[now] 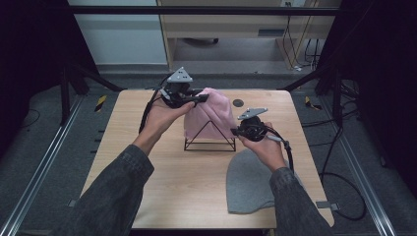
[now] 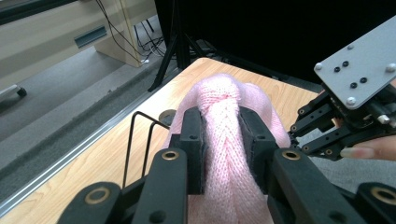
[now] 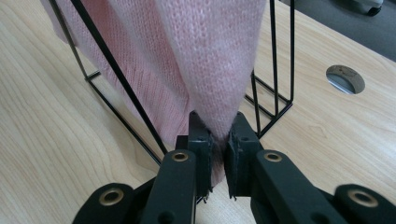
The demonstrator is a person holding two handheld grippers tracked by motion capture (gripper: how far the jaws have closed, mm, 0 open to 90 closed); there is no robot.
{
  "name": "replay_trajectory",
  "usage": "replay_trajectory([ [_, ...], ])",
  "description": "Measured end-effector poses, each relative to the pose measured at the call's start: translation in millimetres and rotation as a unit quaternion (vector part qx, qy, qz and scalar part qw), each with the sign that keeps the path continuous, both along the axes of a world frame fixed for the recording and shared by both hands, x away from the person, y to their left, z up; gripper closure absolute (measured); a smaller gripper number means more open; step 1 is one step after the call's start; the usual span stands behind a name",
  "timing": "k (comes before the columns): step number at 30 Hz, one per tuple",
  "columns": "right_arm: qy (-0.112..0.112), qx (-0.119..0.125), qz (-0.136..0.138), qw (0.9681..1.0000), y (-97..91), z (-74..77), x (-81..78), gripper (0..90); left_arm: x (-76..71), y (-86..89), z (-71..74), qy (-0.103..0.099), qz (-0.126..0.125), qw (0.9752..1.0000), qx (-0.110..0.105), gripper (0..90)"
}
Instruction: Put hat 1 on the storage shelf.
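From the high view, a pink knit hat [image 1: 212, 114] is draped over a black wire stand [image 1: 210, 142] near the middle of the wooden table [image 1: 177, 172]. The left gripper [image 1: 199, 98] reaches in at the top of the hat, and the right gripper [image 1: 235, 131] meets the hat's lower right edge beside the stand's corner. A grey hat [image 1: 248, 182] lies flat on the table near the person's right sleeve, well apart from the stand's base. A dark round hole [image 1: 238, 103] sits in the table behind the stand.

In the left gripper view, the left gripper [image 2: 221, 140] has its jaws closed narrowly on a bunched fold at the crown of the pink hat [image 2: 224, 107]. Part of the wire stand [image 2: 140, 135] shows to the left, and the right gripper [image 2: 327, 130] shows at the far right with its grey plate on top.

In the right gripper view, the right gripper [image 3: 219, 140] pinches the lower hem of the pink hat [image 3: 205, 60] between nearly closed jaws, just above the table [image 3: 56, 121]. The thin rods of the wire stand [image 3: 273, 70] rise on both sides of the fabric, and the round hole [image 3: 345, 78] lies to the right.
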State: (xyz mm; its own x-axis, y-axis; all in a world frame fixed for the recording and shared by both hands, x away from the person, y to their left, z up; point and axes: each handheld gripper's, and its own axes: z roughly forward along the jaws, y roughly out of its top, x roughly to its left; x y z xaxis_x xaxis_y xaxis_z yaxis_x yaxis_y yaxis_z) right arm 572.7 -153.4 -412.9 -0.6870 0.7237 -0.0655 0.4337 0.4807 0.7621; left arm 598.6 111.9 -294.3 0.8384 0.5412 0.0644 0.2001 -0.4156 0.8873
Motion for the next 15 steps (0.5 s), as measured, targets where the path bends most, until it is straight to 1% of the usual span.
replay_trajectory([
  [7,0.002,-0.001,0.000,1.0000,0.3,-2.6,-1.6,83.0,-4.0,-2.7,-1.7,0.001,-0.002,1.0000,-0.006,73.6],
  [9,0.004,-0.001,-0.002,1.0000,-0.5,-2.8,-2.2,83.0,-4.9,-3.3,-1.5,0.001,-0.003,1.0000,-0.003,73.6],
  [10,0.003,-0.001,-0.002,1.0000,-1.3,-2.7,-2.3,83.0,-5.4,-4.0,-1.6,0.001,-0.003,1.0000,-0.007,73.6],
  [15,0.000,0.015,-0.007,0.9999,-7.3,-3.5,-5.7,82.9,-8.8,-6.5,-0.9,0.000,-0.010,0.9999,-0.013,73.4],
])
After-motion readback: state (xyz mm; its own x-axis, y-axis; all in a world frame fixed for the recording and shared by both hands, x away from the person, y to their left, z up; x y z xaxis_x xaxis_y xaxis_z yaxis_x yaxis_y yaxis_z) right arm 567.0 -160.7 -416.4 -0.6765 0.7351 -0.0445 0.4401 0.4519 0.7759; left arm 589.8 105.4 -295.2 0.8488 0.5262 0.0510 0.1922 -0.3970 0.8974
